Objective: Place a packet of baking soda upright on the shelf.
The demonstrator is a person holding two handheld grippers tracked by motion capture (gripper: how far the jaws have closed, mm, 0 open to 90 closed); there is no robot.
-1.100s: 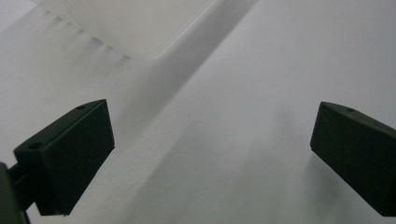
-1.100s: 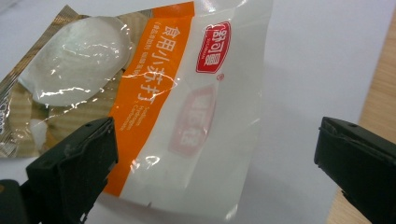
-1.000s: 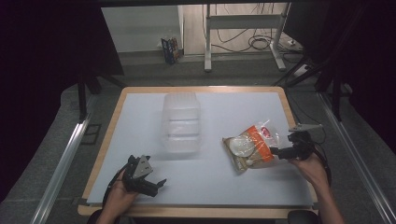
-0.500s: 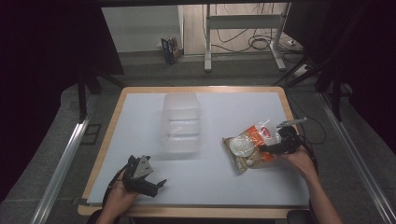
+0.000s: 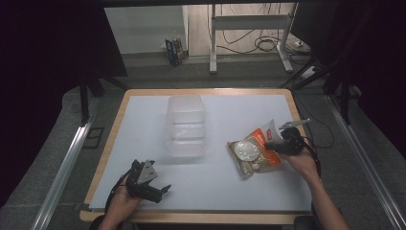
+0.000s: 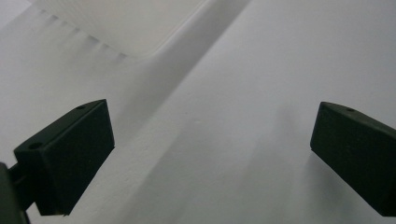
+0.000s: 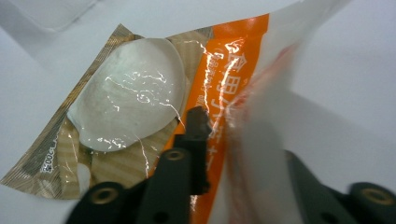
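Note:
A food packet, orange and tan with a round white piece inside, lies on the right half of the white table. My right gripper is at the packet's right edge. In the right gripper view the packet spreads out ahead, and its white and orange edge stands up, blurred, between the narrowed jaws. My right gripper looks shut on that edge. My left gripper rests near the table's front left, open, with bare table between its fingers.
A clear plastic container stands at the table's middle, and its corner shows ahead of the left gripper. The table has a wooden rim. Beyond it are a dark floor, cables and desk legs.
My right gripper has moved left from the table's right edge onto the packet's right side and narrowed on its edge. The left gripper has stayed put.

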